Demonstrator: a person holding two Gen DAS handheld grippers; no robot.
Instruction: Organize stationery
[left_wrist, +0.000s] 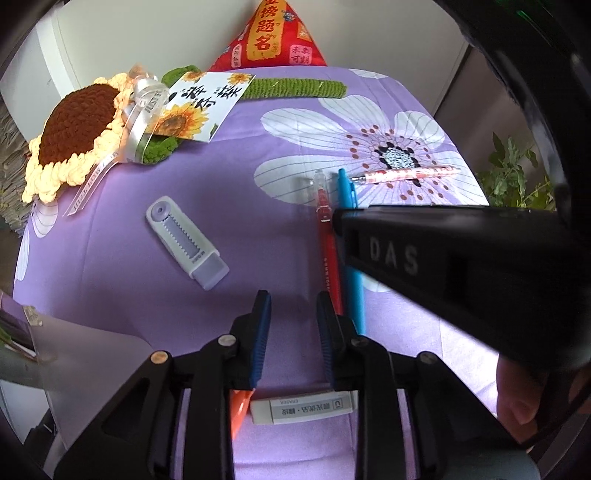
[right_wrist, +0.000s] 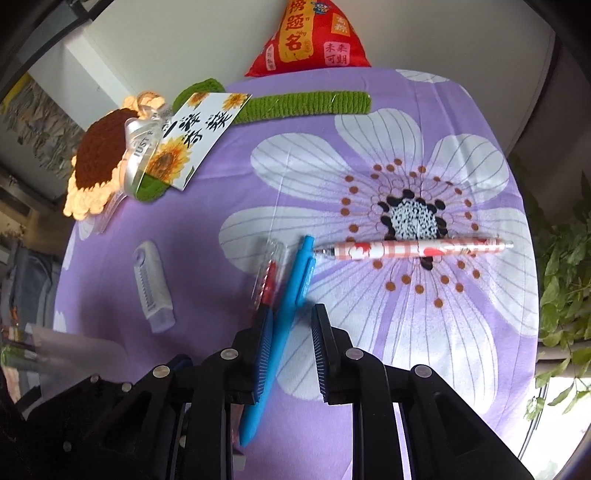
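Note:
A blue pen (right_wrist: 284, 314) and a red pen (right_wrist: 267, 282) lie side by side on the purple flowered cloth. My right gripper (right_wrist: 291, 314) is open, its jaws astride the blue pen just above the cloth. In the left wrist view the red pen (left_wrist: 327, 240) and blue pen (left_wrist: 349, 206) run under the right gripper's black body (left_wrist: 461, 266). My left gripper (left_wrist: 293, 299) is open and empty, left of the pens. A pink checked pen (right_wrist: 417, 248) lies crosswise further off. A lilac retractable eraser (left_wrist: 186, 242) lies at the left. A white block eraser (left_wrist: 304, 408) lies under my left gripper.
A crocheted sunflower (left_wrist: 70, 133) with a green stem (left_wrist: 295, 88), ribbon and sunflower card (left_wrist: 201, 105) lies at the far left. A red pyramid cushion (left_wrist: 271, 37) stands at the back edge. An orange object (left_wrist: 238, 410) sits beside the block eraser. A plant (right_wrist: 565, 280) stands beyond the right edge.

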